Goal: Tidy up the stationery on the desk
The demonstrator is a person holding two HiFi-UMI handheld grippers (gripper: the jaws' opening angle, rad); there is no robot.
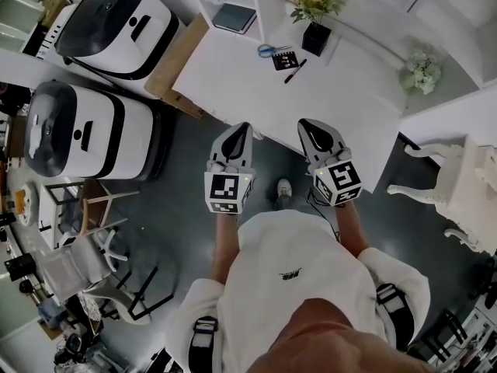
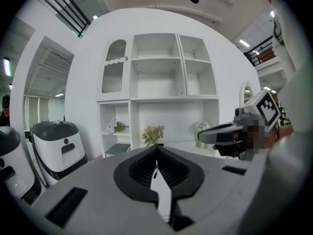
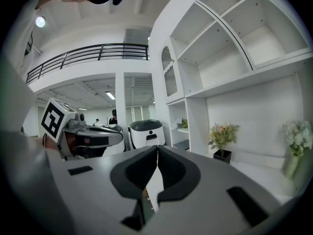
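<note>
On the white desk (image 1: 233, 76) lie blue-handled scissors (image 1: 271, 50), a black square card (image 1: 284, 60) and a black pen (image 1: 295, 71). My left gripper (image 1: 238, 134) and right gripper (image 1: 310, 130) hang side by side over the desk's near edge, well short of the stationery. Both are shut with nothing between the jaws. In the left gripper view the left gripper (image 2: 156, 148) has its jaws pressed together; in the right gripper view the right gripper (image 3: 157, 148) stands the same.
A black pot of flowers (image 1: 315, 22) stands behind the stationery, a dark notebook (image 1: 234, 17) lies on a shelf, and white flowers (image 1: 422, 72) stand at the right. Two large white machines (image 1: 116, 26) stand left of the desk. A white chair (image 1: 458, 185) is at the right.
</note>
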